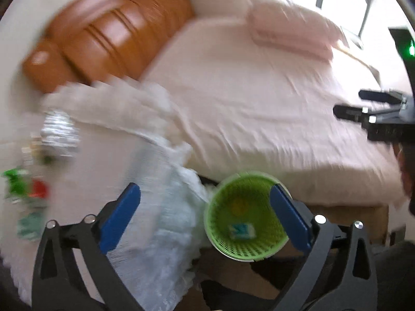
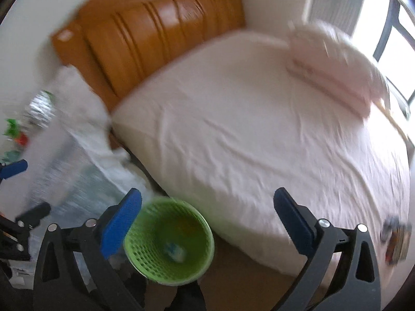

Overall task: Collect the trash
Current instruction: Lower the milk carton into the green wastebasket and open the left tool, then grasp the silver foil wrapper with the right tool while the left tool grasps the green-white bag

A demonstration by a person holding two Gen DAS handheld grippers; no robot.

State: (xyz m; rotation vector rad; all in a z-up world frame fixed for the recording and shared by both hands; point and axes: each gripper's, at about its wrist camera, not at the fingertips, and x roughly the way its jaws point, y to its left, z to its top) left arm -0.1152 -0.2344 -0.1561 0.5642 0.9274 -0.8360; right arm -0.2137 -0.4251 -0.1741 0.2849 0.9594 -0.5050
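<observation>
Risk: both views are motion-blurred, so aim may drift. Left gripper [image 1: 205, 217] and right gripper [image 2: 207, 220] are spread and empty above the green basket [image 1: 246, 215] beside the bed [image 1: 246, 108]; loose wrappers [image 1: 26, 191] lie well apart at left, so a hasty reach may tip the basket.

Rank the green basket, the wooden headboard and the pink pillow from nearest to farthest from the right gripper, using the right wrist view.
From the right gripper:
1. Green basket, just below, by the left finger.
2. Wooden headboard, far at upper left.
3. Pink pillow, far at upper right, near the window.
Headboard and pillow are too close to call.
</observation>
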